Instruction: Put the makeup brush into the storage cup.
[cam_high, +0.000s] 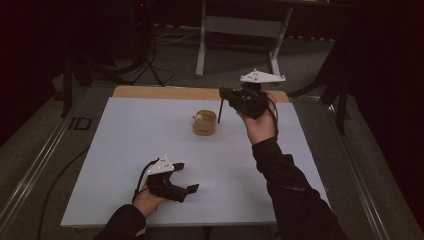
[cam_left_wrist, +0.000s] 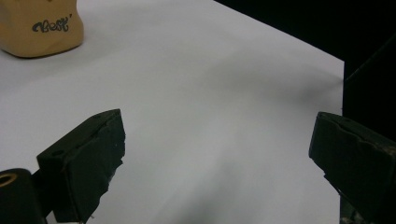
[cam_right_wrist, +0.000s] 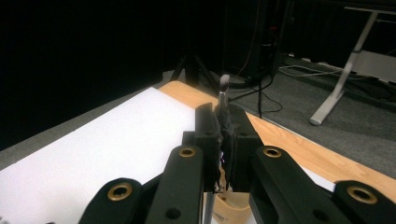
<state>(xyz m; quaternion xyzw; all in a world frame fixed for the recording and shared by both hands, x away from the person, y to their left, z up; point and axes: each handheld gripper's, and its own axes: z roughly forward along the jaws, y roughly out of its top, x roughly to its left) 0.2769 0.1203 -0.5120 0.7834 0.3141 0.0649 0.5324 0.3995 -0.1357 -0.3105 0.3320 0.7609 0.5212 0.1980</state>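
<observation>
A tan cup (cam_high: 205, 125) with dark lettering stands on the white tabletop (cam_high: 130, 150), slightly behind centre; something small and white rests at its rim. My right gripper (cam_high: 223, 93) hovers just right of and above the cup, shut on a thin dark brush (cam_high: 219, 111) that hangs beside the cup. In the right gripper view the brush (cam_right_wrist: 223, 88) sticks up past the shut right gripper (cam_right_wrist: 223, 114), with the cup (cam_right_wrist: 233, 205) below. My left gripper (cam_high: 187, 177) lies low near the front left, open. In the left gripper view the cup (cam_left_wrist: 42, 28) sits far ahead of the open left gripper (cam_left_wrist: 219, 140).
A strip of bare wood (cam_high: 165, 92) shows along the table's far edge. Beyond it, on the grey floor, stand a desk frame (cam_high: 201, 45) and a tripod (cam_high: 147, 60) with cables. The room around is dark.
</observation>
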